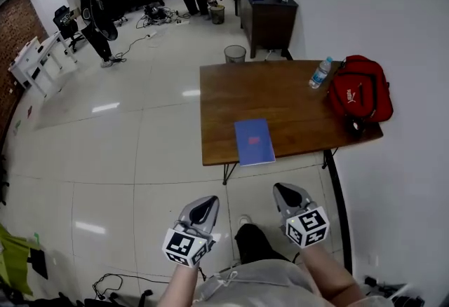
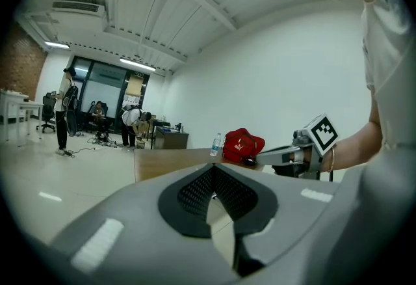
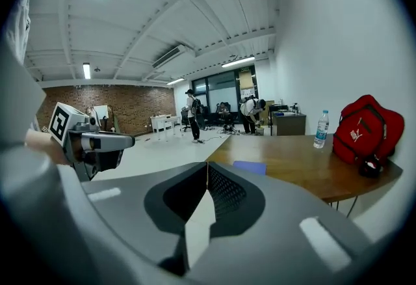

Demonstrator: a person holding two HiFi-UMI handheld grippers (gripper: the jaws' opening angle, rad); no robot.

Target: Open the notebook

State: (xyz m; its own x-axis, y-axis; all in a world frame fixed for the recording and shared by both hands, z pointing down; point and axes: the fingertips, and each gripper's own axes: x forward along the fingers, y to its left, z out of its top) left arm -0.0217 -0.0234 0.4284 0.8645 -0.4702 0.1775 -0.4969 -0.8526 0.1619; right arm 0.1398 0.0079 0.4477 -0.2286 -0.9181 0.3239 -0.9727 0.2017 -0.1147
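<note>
Notebook (image 1: 254, 141): blue cover, lying closed and flat on the worktop (image 1: 295, 102), just inside the worktop's near edge, spine direction not readable. It is looking thin and soft-covered, so I am judging it light and floppy, and likely to slide on the smooth wood if pushed. Best hold is probably the free long edge of the cover, lifting it while the other gripper is pinning the block down.

Water bottle (image 1: 320, 73) and red bag (image 1: 359, 88) are sitting at the worktop's far right end, well apart from the notebook.

Left gripper (image 1: 203, 209) and right gripper (image 1: 289, 195) are hanging short of the worktop's near edge, close to the person's body. In both gripper views the fingers (image 2: 195, 192) are meeting at the tips with nothing between them.
</note>
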